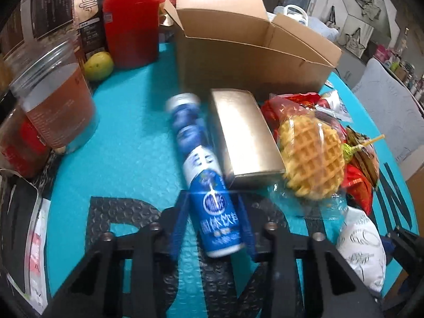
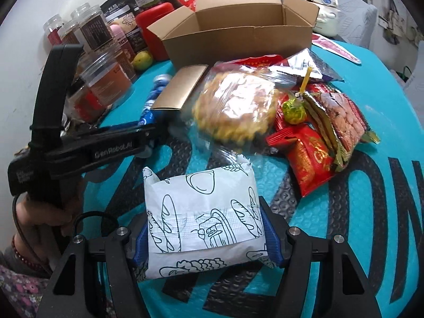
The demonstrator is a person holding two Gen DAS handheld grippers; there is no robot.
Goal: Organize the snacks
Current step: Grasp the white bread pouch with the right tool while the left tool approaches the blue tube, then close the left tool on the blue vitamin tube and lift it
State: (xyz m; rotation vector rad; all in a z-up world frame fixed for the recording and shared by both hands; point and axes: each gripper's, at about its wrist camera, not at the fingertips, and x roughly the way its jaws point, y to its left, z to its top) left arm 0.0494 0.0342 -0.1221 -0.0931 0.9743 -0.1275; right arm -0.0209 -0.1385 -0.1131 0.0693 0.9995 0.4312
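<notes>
Black left tool [image 1: 212,228] tilted downward, clamping blue bottle [image 1: 209,185]; right tool [image 2: 204,235] gripping white packet [image 2: 201,212].

Blue drink bottle [image 1: 212,206] lying beside gold box [image 1: 246,135]; wrapped waffle [image 1: 312,156], red packets [image 2: 310,159], white bread-print pouch [image 2: 204,220] near open carton [image 1: 238,50].

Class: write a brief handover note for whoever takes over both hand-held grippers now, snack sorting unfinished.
Left hand-held gripper: shut on the blue bottle, which lies on the teal mat.
Right hand-held gripper: shut on the white bread-print packet.
Cardboard box: open at the back, nothing visible inside.
Still on the mat: gold box, bagged waffle, red snack packets.
Done: two items gripped. Left: box everything.
</notes>
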